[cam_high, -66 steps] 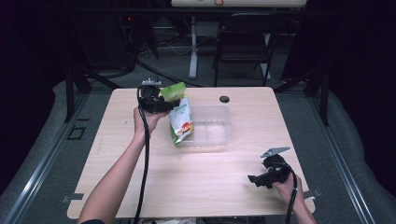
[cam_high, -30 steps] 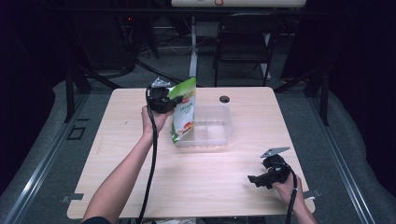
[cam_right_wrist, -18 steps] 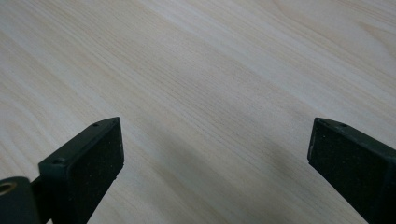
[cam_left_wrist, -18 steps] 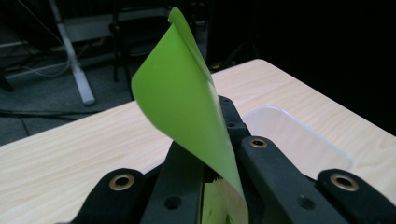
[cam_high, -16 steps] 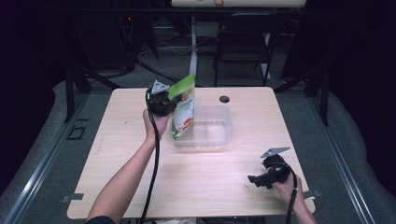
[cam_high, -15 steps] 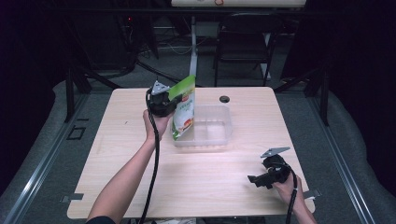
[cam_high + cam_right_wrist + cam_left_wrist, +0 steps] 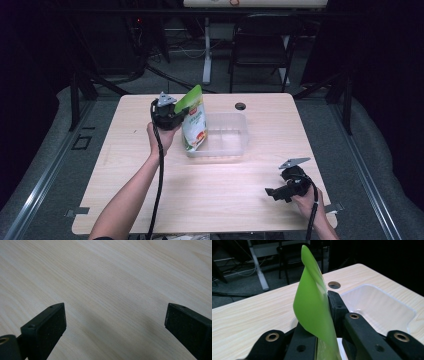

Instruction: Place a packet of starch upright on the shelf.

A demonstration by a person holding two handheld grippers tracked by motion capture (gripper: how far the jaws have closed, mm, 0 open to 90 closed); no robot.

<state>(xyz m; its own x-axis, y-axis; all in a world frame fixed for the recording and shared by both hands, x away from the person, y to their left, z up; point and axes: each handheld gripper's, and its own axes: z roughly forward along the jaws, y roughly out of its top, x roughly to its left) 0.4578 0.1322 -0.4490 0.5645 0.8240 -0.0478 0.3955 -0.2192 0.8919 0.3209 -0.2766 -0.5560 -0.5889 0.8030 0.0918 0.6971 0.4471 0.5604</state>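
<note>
The green-topped pouch (image 7: 194,123) hung upright over the left end of the clear plastic bin (image 7: 235,145), its lower edge down at the bin's left rim; whether it touched the bin I couldn't tell. My left tongs (image 7: 176,111) were clamped on its green top strip, which curled up between the jaws in the left gripper view (image 7: 313,305). The jaws had just been easing apart a little, yet the pouch sat pinched between them. My left hand (image 7: 161,136) gripped the tool just left of the pouch, over the far-left part of the counter (image 7: 150,195).

The bin lay in the far middle of the counter, and a small round hole (image 7: 240,106) in the counter sat just beyond it.

Well apart, at the near right corner, my right hand (image 7: 306,202) rested with the right tongs (image 7: 272,192) low over bare wood. In the right gripper view those tongs (image 7: 115,325) stood wide apart with nothing between them.
</note>
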